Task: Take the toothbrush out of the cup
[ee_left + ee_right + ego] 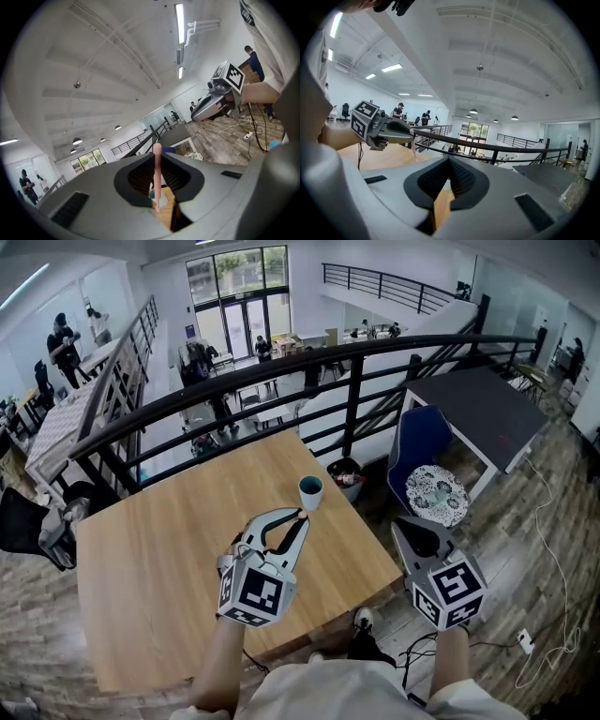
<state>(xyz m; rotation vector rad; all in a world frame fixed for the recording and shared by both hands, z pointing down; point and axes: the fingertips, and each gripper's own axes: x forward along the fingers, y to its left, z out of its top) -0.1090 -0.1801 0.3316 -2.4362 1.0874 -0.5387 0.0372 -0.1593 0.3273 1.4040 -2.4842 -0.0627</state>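
Observation:
A teal cup (310, 491) with a white inside stands on the wooden table (159, 568) near its far right edge. My left gripper (301, 517) is just short of the cup, shut on a pink toothbrush (157, 178). The brush stands upright between the jaws, its lower end above the cup (152, 194). In the right gripper view the left gripper (412, 132) holds the toothbrush (414, 146) hanging down over the table. My right gripper (404, 524) hovers off the table's right side, shut with nothing in it.
A black railing (281, 367) runs behind the table. To the right stand a blue chair (422, 442) with a patterned cushion (437, 495), a dark desk (483, 409) and a bin (345, 474). Cables (553, 596) lie on the wooden floor.

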